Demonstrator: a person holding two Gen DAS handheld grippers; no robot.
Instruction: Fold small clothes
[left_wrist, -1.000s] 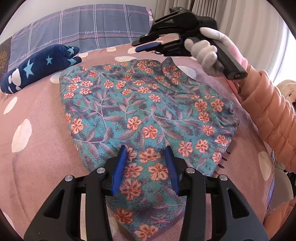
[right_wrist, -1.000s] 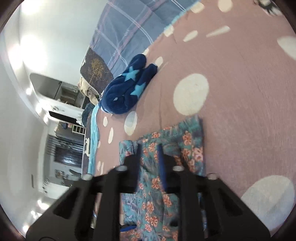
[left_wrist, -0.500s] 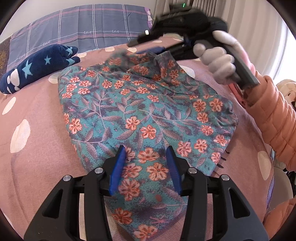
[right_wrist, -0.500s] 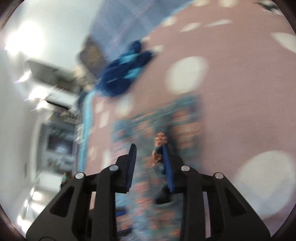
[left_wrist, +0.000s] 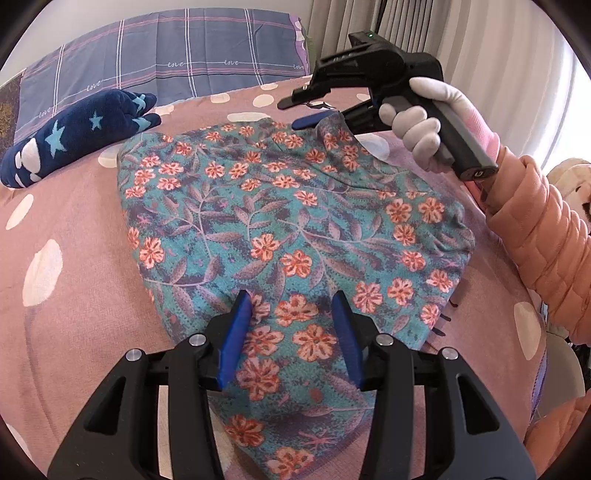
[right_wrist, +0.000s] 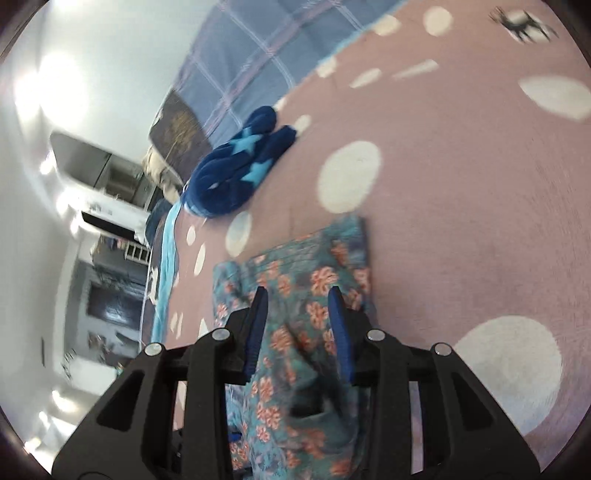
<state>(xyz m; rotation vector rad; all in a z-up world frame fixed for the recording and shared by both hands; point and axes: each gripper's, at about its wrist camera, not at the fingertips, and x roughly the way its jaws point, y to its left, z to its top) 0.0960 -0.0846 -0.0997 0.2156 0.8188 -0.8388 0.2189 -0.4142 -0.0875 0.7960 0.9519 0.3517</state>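
Note:
A teal garment with orange flowers lies spread on the pink dotted bedcover. My left gripper stands open at its near end, and flat cloth shows between the blue pads. My right gripper, held by a white-gloved hand, hovers at the garment's far corner. Its jaws are opening. In the right wrist view the right gripper has the garment lying loose between and under its pads, which do not press on it.
A folded navy piece with light-blue stars lies at the far left of the bed, also seen in the right wrist view. A plaid pillow is behind it. An orange padded sleeve and curtains are at the right.
The right gripper's jaws have widened and let go of the far corner, which was lifted and now lies lower. The left gripper has kept still.

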